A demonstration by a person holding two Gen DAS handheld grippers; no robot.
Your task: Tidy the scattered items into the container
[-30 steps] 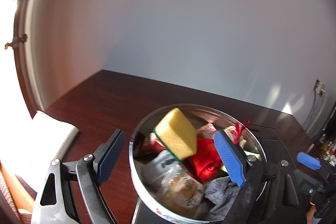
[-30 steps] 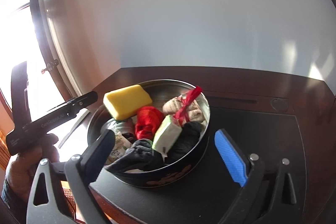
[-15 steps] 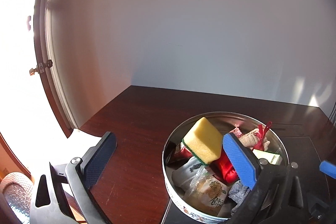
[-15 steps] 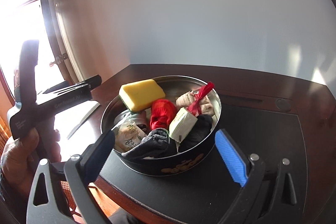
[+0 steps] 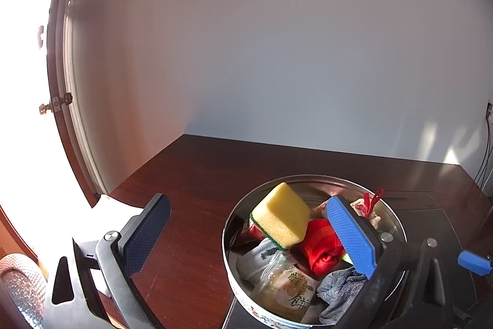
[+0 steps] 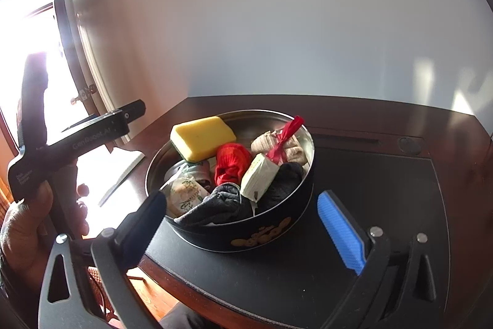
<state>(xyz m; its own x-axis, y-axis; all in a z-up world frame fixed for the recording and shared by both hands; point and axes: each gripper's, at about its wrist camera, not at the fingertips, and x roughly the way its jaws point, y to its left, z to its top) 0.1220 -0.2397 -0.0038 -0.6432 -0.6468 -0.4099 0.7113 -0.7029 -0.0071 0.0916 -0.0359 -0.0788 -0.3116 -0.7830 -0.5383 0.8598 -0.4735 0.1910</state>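
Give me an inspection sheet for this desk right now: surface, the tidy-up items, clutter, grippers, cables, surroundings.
Surface: dark wooden table, black mat under the tin.
Job's things: round tin holds yellow sponge, red cloth, snack packet, dark socks.
Clutter: white paper beside the tin.
Grippers: left gripper open, empty; right gripper open, empty.
Cables: wires at the wall.
Surroundings: pale wall, bright window.

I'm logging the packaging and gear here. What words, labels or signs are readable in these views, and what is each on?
"GenRobot.AI": side of the left tongs' body, held in the hand.
Small print near its rear end: too small to read.
Chinese characters on the clear snack packet in the tin: too blurred to read reliably.
Gold motif on the tin's outer wall: not legible as text.
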